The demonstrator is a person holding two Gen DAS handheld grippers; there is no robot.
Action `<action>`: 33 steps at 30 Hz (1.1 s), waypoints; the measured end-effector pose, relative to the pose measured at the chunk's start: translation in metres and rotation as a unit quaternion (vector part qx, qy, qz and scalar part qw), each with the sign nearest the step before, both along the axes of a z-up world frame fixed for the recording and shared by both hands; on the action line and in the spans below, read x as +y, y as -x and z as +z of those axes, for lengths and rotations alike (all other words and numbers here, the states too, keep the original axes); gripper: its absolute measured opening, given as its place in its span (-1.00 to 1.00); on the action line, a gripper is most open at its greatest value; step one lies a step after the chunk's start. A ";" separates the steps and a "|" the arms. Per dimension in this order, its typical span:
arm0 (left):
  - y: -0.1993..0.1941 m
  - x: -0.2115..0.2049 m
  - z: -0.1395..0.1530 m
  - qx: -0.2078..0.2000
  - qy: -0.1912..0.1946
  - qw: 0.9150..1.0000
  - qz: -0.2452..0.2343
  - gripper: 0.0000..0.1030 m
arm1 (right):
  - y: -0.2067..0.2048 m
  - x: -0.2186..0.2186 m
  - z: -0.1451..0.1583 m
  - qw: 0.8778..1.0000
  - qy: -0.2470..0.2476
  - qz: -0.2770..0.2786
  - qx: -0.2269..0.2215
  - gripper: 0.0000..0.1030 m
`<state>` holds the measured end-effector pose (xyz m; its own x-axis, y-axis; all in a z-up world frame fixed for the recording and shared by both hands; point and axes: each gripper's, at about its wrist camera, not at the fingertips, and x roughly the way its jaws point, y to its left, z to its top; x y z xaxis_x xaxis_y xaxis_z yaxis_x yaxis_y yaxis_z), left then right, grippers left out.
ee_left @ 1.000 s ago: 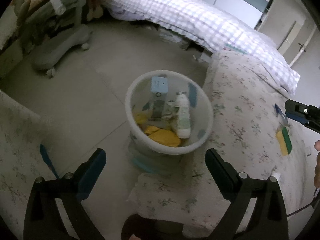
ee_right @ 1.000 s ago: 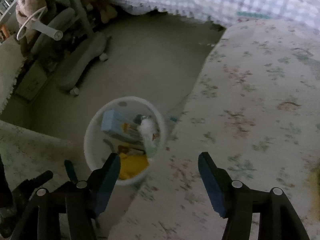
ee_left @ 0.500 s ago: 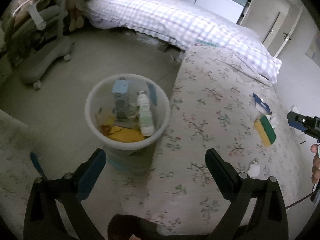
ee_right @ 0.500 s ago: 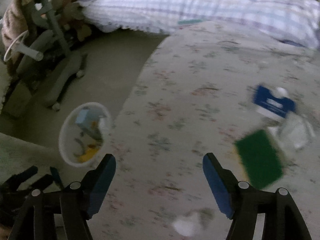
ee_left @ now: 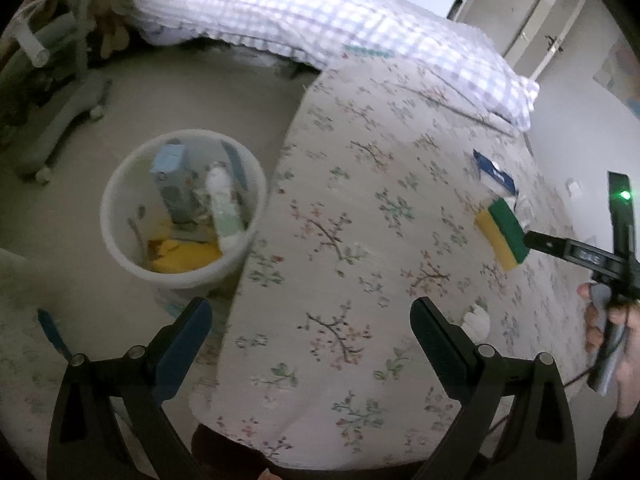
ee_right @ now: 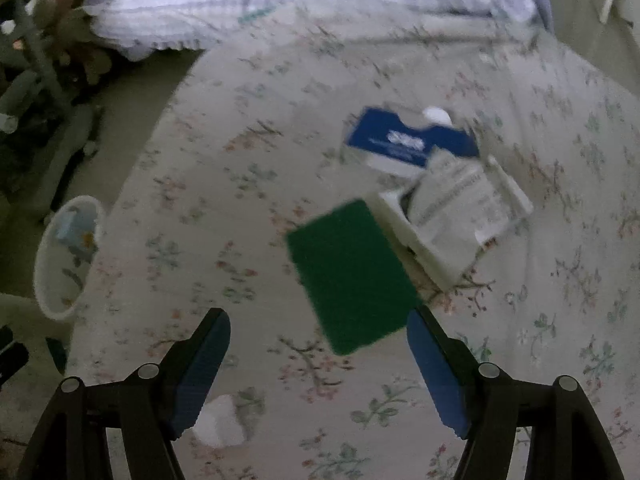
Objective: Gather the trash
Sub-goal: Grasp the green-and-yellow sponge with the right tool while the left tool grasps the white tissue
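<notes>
Blue box [ee_right: 408,145] lettering blurs unreadable; both grippers' fingers [ee_right: 208,364] spread wide, empty.

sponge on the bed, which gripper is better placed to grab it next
Right. The right gripper is open with the green-topped sponge just ahead of its fingertips. The left gripper is open too, but sits back near the trash bin, far from it.

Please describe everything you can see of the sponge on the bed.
The sponge is a flat rectangular block, with a dark green scouring layer on top and yellow foam beneath. It lies flat and skewed on the flowered bedspread, one corner close against white packaging. The open right gripper hovers just short of it, not touching.
</notes>
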<state>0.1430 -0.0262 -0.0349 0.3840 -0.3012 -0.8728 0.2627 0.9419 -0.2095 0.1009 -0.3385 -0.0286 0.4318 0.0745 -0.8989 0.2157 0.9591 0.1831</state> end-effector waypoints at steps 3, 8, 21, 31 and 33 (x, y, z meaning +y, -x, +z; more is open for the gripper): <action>0.000 -0.011 -0.003 0.009 -0.014 1.000 -0.015 0.95 | -0.007 -0.006 -0.015 1.000 0.010 -0.006 0.013 0.51; 0.000 -0.034 -0.007 0.028 -0.034 0.998 -0.050 0.95 | -0.018 -0.006 -0.041 0.999 0.024 0.001 0.038 0.51; 0.012 -0.123 -0.028 0.115 0.004 0.981 -0.155 0.78 | 0.022 -0.016 -0.011 1.000 0.013 0.014 0.012 0.07; 0.027 -0.171 -0.057 0.147 0.023 0.970 -0.194 -0.15 | 0.067 -0.053 -0.005 1.000 -0.001 -0.009 0.016 0.08; 0.028 -0.171 -0.058 0.140 0.023 0.971 -0.192 -0.31 | 0.074 -0.058 -0.008 1.000 -0.003 -0.012 0.020 0.08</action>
